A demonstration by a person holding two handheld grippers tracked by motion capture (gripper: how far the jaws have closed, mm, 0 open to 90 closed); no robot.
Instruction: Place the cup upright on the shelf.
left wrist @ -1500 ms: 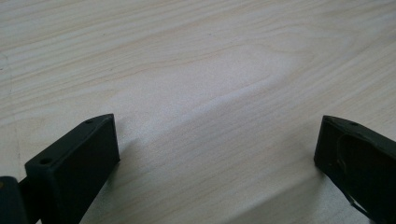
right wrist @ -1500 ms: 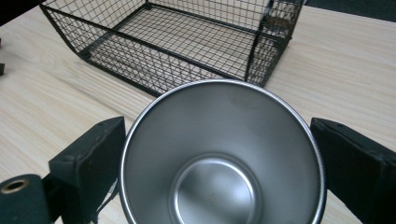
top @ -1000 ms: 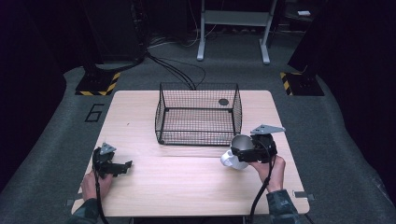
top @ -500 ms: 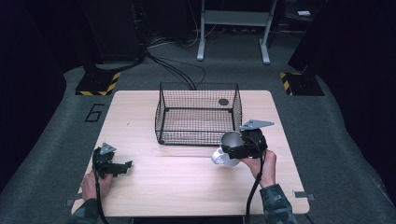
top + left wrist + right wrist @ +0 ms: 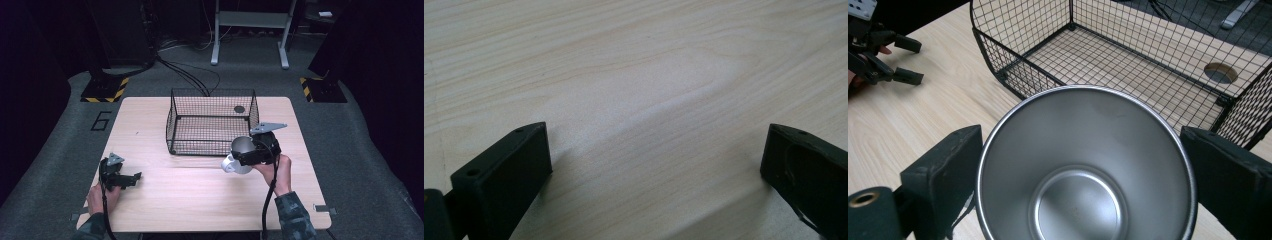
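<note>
A stainless steel cup hangs tilted just above the table, in front of the wire basket's front right corner, with my right gripper shut on it. In the right gripper view the cup opens toward the camera, empty and shiny, with a black finger pressed on each side. The black wire basket stands at the table's far middle and holds nothing. My left gripper rests near the front left of the table; its jaws stand wide apart over bare wood.
The light wooden table has a round hole behind the basket's right side. Cables run across the dark floor beyond the far edge. Black-and-yellow striped feet sit at the back left and back right.
My right gripper has carried the cup left and a little toward the basket, off the table. The left gripper has stayed where it was.
</note>
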